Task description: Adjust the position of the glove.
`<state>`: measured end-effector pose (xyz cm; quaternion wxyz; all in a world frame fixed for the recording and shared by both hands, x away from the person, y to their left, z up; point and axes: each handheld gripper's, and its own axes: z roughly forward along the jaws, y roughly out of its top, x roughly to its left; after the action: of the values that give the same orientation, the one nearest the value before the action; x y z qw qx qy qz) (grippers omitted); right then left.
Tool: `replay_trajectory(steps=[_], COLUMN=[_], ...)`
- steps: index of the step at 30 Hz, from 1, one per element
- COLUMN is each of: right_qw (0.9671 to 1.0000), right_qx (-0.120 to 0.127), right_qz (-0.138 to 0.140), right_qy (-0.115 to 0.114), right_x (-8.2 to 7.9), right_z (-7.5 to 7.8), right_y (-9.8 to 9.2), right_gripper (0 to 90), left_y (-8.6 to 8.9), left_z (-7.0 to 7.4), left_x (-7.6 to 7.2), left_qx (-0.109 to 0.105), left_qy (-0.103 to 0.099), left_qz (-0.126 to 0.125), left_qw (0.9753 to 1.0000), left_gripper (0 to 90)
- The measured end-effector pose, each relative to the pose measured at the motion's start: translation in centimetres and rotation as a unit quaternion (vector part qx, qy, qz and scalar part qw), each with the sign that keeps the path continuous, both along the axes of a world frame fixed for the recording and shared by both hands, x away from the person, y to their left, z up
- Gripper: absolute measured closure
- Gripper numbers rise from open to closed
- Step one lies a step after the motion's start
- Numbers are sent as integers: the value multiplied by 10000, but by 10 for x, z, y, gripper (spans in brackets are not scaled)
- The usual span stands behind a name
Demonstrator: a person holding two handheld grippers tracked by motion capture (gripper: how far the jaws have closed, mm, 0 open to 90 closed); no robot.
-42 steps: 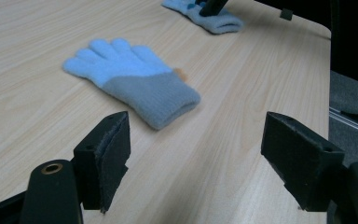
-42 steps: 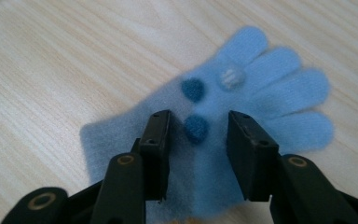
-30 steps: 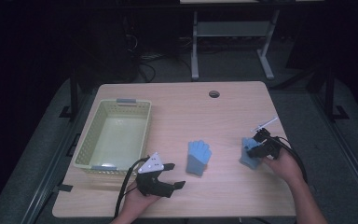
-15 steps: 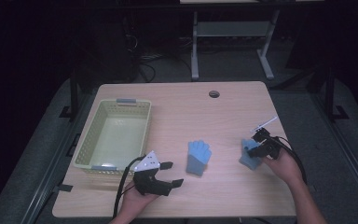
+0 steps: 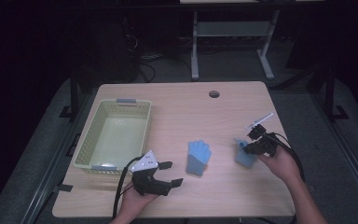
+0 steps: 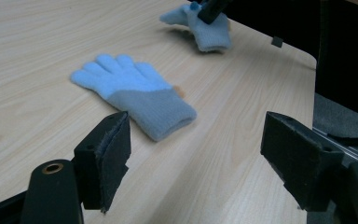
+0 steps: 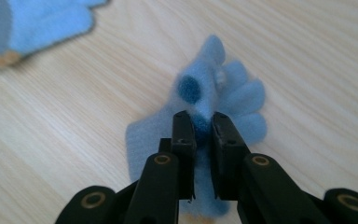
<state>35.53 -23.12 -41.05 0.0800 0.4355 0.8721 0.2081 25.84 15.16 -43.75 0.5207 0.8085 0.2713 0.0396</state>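
While pinching a fold of the right-hand blue glove (image 7: 214, 107), right gripper (image 7: 201, 122) clamped tight on the fabric, lifting part of it off the wooden table (image 5: 177, 102) at the right near side. Second blue glove (image 5: 198, 157) lying flat mid-table, fingers pointing far, cuff toward the near edge. Left gripper (image 5: 168, 173) hovering just left of that cuff, jaws spread wide, nothing between them. Pale green basket (image 5: 86, 149) sitting far left, beside the left gripper.
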Motion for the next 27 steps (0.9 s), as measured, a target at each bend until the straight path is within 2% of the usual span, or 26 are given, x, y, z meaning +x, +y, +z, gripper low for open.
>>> replay_trajectory(steps=[9, 14, 20, 27], right_qw=[9997, 9992, 9983, 9972], right_qx=[143, 214, 224, 324], right_qz=[178, 331, 530, 663], right_qy=[-65, -35, -120, -110], right_x=[0, 0, -1, 2], right_z=[15, 22, 30, 37], right_y=[16, 28, 44, 63], right_gripper=[813, 813, 813, 812], left_y=[1, 2, 2, 2], left_z=[-1, 1, 0, 0], left_x=[1, 0, 0, 0], left_qx=[80, 26, -3, 35], left_qy=[-19, -40, -15, -20], left_qz=[26, 39, 46, 40], left_qw=[10000, 10000, 10000, 10000], left_gripper=[241, 242, 241, 241])
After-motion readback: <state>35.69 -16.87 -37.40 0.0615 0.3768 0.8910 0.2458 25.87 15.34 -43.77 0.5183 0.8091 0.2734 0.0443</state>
